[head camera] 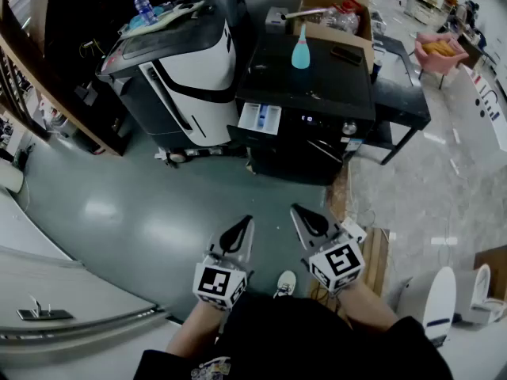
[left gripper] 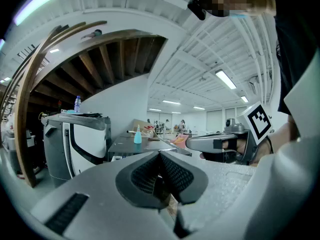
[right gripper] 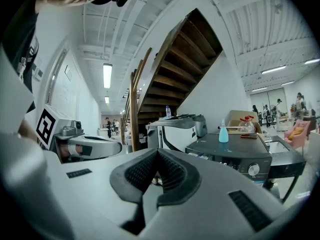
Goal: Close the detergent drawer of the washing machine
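Observation:
The black washing machine (head camera: pixel 309 93) stands ahead across the grey floor. Its detergent drawer (head camera: pixel 260 118) sticks out at the front's upper left, showing white and blue compartments. My left gripper (head camera: pixel 244 224) and right gripper (head camera: pixel 299 212) hover side by side close to my body, well short of the machine, both shut and empty. In the left gripper view the jaws (left gripper: pixel 160 156) meet, with the machine (left gripper: pixel 125 146) far off. The right gripper view shows closed jaws (right gripper: pixel 157 154) too, the machine (right gripper: pixel 235 156) beyond at the right.
A white-and-black appliance (head camera: pixel 186 70) stands left of the machine. A teal bottle (head camera: pixel 300 52) sits on the machine's top, a cardboard box (head camera: pixel 337 10) behind it. A black table (head camera: pixel 400 93) adjoins on the right. A wooden pallet (head camera: pixel 372 256) lies by my right foot.

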`<state>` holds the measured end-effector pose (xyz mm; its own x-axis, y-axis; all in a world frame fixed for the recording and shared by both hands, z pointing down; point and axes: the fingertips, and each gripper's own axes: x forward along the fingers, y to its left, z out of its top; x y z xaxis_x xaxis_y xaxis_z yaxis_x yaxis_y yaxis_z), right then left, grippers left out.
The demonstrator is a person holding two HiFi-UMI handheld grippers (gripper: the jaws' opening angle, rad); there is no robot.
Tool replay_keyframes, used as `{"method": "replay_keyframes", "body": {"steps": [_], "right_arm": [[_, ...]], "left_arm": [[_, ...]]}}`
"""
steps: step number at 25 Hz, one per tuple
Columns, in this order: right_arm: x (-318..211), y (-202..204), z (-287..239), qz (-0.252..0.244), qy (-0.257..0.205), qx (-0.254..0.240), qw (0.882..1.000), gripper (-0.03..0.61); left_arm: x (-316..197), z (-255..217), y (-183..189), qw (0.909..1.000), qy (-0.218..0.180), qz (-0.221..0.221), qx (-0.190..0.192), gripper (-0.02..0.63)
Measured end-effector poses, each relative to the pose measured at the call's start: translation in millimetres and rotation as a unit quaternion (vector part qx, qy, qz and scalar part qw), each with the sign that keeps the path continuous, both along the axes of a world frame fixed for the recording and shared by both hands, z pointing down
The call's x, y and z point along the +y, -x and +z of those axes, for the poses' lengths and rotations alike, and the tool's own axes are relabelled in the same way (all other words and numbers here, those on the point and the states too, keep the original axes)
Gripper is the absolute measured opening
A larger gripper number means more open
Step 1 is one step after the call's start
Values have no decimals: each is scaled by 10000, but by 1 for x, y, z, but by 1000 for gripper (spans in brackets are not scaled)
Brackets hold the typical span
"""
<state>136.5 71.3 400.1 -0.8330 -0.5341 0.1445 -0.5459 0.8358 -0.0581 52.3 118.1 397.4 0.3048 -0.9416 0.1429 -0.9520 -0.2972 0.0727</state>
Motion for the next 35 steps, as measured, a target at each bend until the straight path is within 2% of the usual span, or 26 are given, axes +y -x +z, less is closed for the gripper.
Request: {"method": "replay_keyframes", "body": {"steps": [4, 10, 13, 21, 25, 29, 35], "right_arm": [[0, -2, -3, -23, -75, -67, 9999, -3], [2, -8, -6, -34, -19, -116, 9999, -2], [3, -12, -8, -100, -130, -191, 9997, -2], [-1, -19, -3, -64, 50, -323, 9994, 3], [-9, -14, -5, -36, -19, -379, 9993, 31], [-19, -3, -5, 82, 13, -375, 9993, 70], [-37, 19, -2, 322, -39, -268, 9991, 150]], "left_arm": [[1, 1, -2, 10000, 94, -28, -14, 3], [0, -5, -7, 9999, -14, -104, 15, 3], [1, -8, -11, 9999, -47, -154, 9, 3], [-2, -7, -15, 9999, -64, -106, -24, 6], [-12, -6, -9, 10000, -65, -59, 6, 9], [-24, -3, 3, 9999, -50, 89, 48, 80], [-45, 1, 26, 9992, -67, 377, 86, 144]]}}
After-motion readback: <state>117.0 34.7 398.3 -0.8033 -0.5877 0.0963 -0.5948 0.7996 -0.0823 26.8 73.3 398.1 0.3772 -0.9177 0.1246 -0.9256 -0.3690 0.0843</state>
